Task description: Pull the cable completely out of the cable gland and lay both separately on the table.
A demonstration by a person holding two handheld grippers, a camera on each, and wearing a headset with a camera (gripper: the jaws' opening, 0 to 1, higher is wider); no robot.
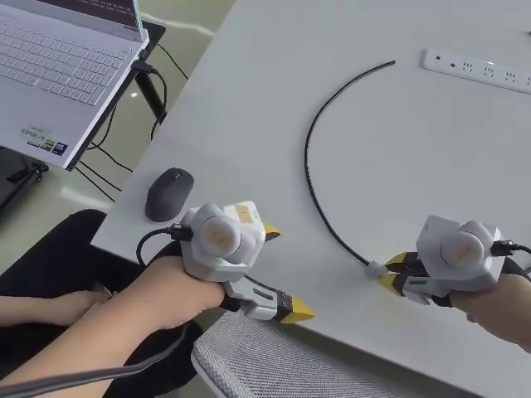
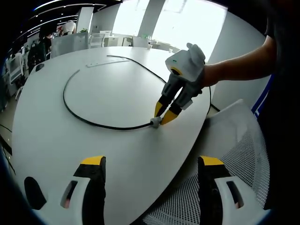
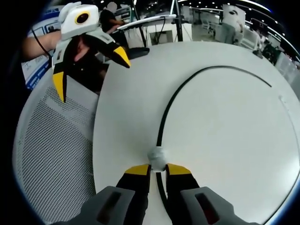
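Right gripper (image 3: pixel 158 169) is down at the near edge of the white table (image 1: pixel 249 124), jaws drawn almost together with their yellow tips on either side of the small white plastic cable gland (image 3: pixel 157 157). It looks pinched at the very tips, but I can't tell how firm the bite is. The thin black cable (image 1: pixel 309 149) runs out of the gland and sweeps away across the table in one long arc, lying flat, so nothing is separated yet. My left gripper (image 1: pixel 284 272) hangs off the table edge over the grey mesh chair (image 1: pixel 265 365), jaws spread wide, nothing in them. So the job now, as I see it, is to bring the left across and take the cable just beyond the gland, not far up the arc, or it will only bow. Before I pull, I want the gland seated deeper in the right jaws, because a tip hold could let it pop out. Then I'll draw straight along the cable's line, low over the table, with no twisting.
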